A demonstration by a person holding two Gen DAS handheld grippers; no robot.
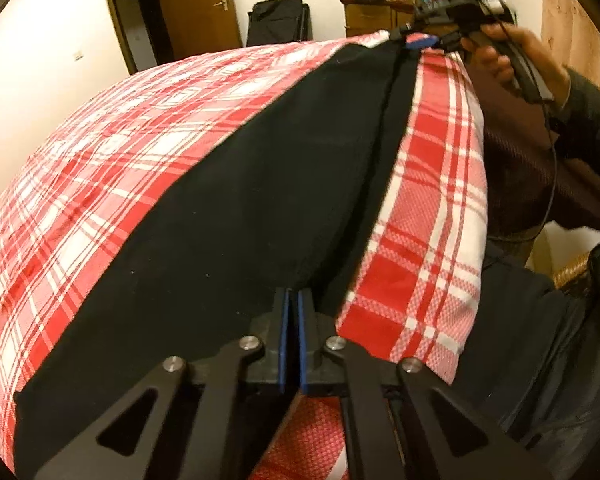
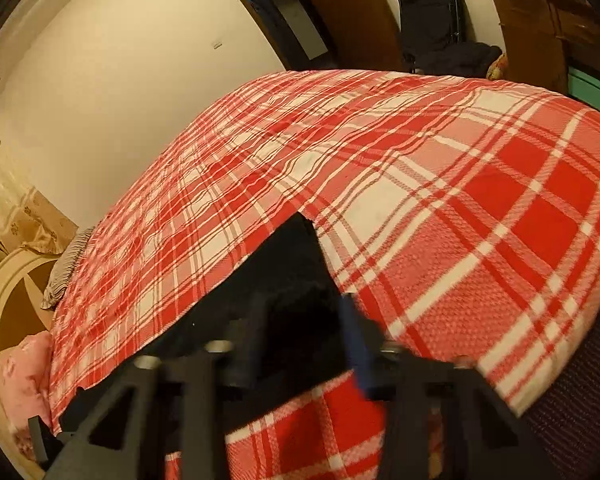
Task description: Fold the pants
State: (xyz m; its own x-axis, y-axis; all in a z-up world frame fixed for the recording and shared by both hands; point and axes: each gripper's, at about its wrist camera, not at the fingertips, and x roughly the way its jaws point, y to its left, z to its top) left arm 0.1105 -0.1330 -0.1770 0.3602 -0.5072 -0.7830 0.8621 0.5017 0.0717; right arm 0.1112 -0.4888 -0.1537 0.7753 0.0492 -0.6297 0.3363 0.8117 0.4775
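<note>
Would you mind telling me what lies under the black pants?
The black pants lie on a red-and-white plaid bedspread, which shows all around them. Whatever is directly beneath the fabric is covered.
</note>
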